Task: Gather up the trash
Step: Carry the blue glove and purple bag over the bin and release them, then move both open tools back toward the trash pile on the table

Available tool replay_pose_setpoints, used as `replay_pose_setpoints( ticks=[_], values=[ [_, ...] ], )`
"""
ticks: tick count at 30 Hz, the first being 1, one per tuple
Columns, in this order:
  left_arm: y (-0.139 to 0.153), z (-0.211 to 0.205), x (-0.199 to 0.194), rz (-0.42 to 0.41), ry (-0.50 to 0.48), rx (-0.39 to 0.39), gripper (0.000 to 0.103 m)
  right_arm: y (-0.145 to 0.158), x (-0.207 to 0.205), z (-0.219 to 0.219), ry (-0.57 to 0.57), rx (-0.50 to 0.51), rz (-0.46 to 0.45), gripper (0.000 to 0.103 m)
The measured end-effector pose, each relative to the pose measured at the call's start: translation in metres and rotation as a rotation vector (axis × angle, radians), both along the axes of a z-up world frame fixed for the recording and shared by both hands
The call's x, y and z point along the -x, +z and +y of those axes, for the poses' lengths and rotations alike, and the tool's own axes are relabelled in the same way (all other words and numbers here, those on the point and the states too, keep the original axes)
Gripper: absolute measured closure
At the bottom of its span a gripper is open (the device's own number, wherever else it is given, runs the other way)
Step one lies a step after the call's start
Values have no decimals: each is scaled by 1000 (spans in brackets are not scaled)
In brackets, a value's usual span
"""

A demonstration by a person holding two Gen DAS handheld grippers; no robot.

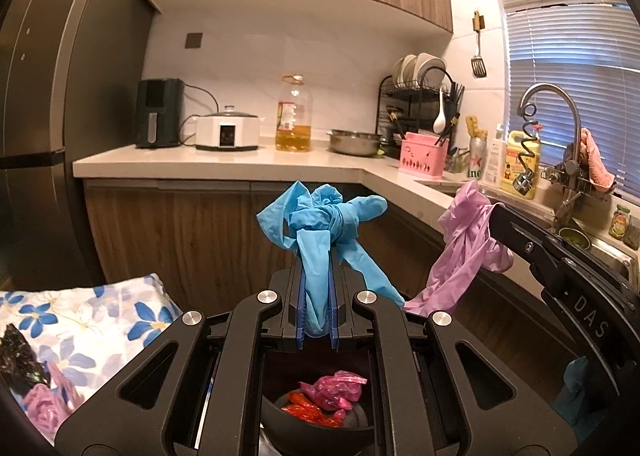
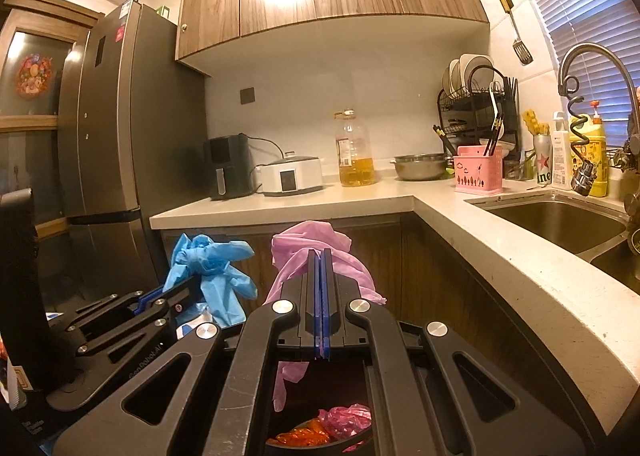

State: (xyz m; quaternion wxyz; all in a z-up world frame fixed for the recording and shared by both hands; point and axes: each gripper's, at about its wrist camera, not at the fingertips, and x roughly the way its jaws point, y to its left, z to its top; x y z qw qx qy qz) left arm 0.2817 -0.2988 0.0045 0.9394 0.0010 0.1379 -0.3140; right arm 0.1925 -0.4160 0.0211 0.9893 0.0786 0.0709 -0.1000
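Left wrist view: our left gripper [image 1: 317, 288] is clamped on the blue glove [image 1: 320, 232], jaws narrow with the glove's cuff end pinched between the blue pads. The glove is knotted into a bundle above the fingertips; its long axis runs roughly up along the fingers, with loose glove fingers splaying left, right and down-right. Our right gripper [image 1: 494, 216] enters from the right edge, holding the purple glove [image 1: 464, 244], which hangs limp down and to the left, its tail ending near the blue glove's lowest finger. Below the jaws we see a dark bin [image 1: 316, 422] with a pink bag [image 1: 334, 388] and red wrapper [image 1: 312, 410] inside. Floral cloth [image 1: 92, 320] sits at lower left.

Right wrist view: the right gripper [image 2: 319, 256] is closed tight on the purple glove [image 2: 304, 246], pads nearly touching. The glove bunches above the tips and drapes down both sides; one strip hangs under the jaws toward the bin [image 2: 320, 446]. Long axis roughly vertical. The left gripper [image 2: 192, 284] comes in at left, holding the blue glove [image 2: 212, 268], knot up, fingers drooping down. Both gloves are in the air in front of the counter [image 2: 280, 204], above the bin.
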Motion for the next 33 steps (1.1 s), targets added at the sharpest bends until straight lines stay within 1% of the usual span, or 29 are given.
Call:
replay_pose_setpoints(
  ticks=[10, 11, 13, 15, 16, 17, 18, 19, 20, 21, 22, 25, 27, 29, 31, 32, 33],
  values=[
    [-9, -10, -10, 13, -32, -6, 92, -8, -11, -6, 4, -12, 24, 101],
    [-10, -10, -11, 18, -35, -5, 90, -9, -12, -6, 6, -14, 27, 101],
    [-11, -9, -12, 18, -36, -5, 83, -8, -14, -7, 3, -17, 29, 101],
    [-11, -8, -13, 19, -42, 1, 69, -9, -15, -9, 1, -25, 36, 100],
    [-11, -8, -13, 18, -42, 2, 64, -10, -16, -9, 1, -27, 39, 97],
    [-12, -8, -13, 19, -49, 3, 55, -11, -17, -10, -1, -28, 42, 95],
    [-12, -7, -12, 15, -47, 5, 54, -11, -17, -10, -1, -30, 43, 92],
    [-12, -7, -12, 10, -39, 4, 53, -12, -17, -11, -1, -31, 45, 87],
    [-11, -5, -12, 11, -34, 8, 48, -12, -17, -11, -1, -31, 47, 82],
    [-11, -3, -13, 14, -24, 17, 41, -13, -17, -11, -1, -32, 47, 73],
    [-12, 0, -14, 18, -16, 26, 39, -13, -17, -11, 0, -32, 46, 69],
    [-12, 10, -15, 29, 18, 41, 34, -14, -16, -11, -4, -35, 48, 64],
    [-12, 18, -14, 40, 42, 56, 27, -15, -16, -11, -2, -46, 51, 62],
    [-11, 27, -12, 45, 54, 68, 23, -16, -14, -10, 0, -55, 51, 58],
    [-10, 36, -6, 35, 77, 72, 20, -17, -11, -7, 1, -61, 50, 50],
    [-10, 41, -2, 30, 88, 73, 18, -17, -10, -6, 4, -64, 49, 49],
    [-10, 44, 0, 30, 95, 73, 16, -17, -8, -5, 8, -68, 48, 46]
  ],
)
